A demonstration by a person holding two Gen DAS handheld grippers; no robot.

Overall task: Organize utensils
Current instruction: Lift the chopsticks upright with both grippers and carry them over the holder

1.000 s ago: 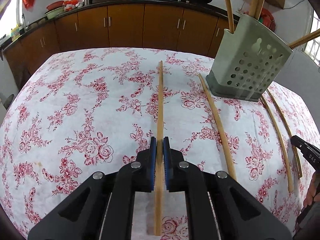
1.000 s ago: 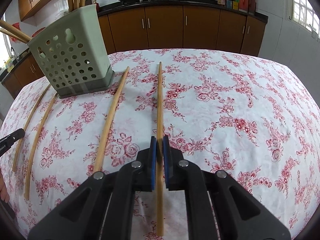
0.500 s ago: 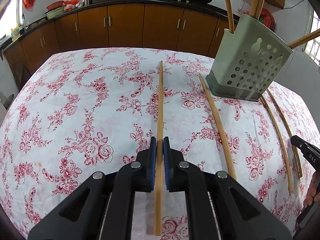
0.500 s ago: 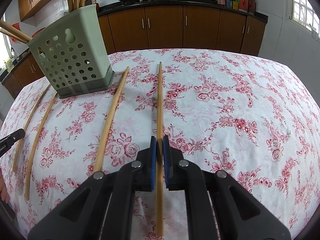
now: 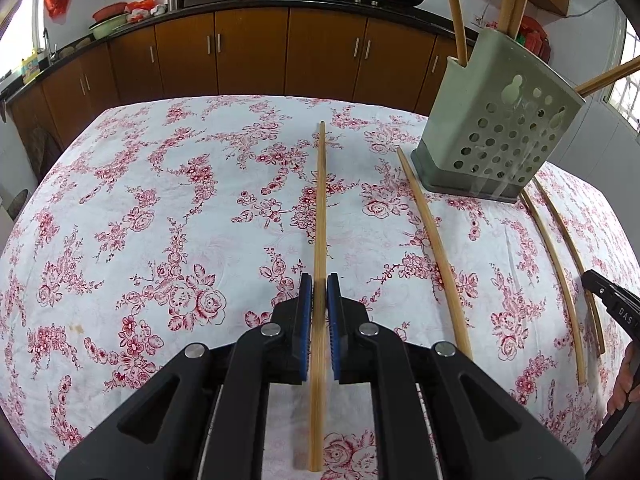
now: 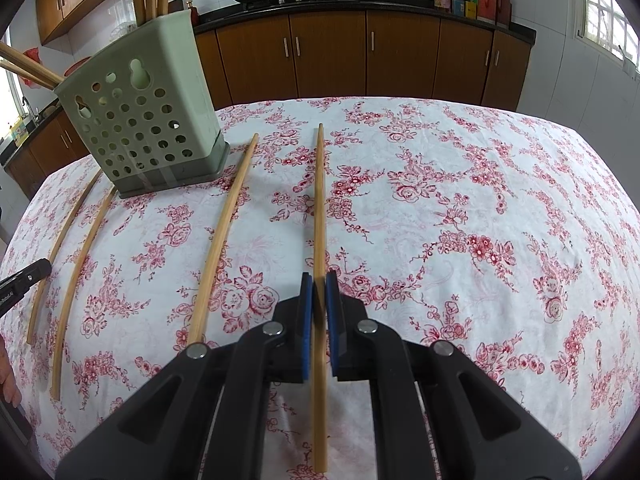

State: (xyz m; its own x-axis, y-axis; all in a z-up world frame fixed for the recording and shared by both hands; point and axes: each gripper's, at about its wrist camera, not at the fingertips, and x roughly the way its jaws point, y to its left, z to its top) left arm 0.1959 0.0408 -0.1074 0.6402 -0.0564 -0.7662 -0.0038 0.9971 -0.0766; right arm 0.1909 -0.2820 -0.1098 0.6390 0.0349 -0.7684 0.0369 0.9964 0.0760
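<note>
Bamboo chopstick (image 5: 321, 200) on the cloth (image 5: 160, 240), pinched by the left gripper (image 5: 319, 280). The right gripper (image 6: 319, 280) pinches a second chopstick (image 6: 319, 200). Nothing has shifted (jaws maybe marginally tighter), so lifting toward the holder (image 6: 140, 120) looks next.

White letters "DAS" stand on the right tongs (image 5: 612, 308)

Holder's chopsticks (image 5: 454, 12) cropped at top
</note>
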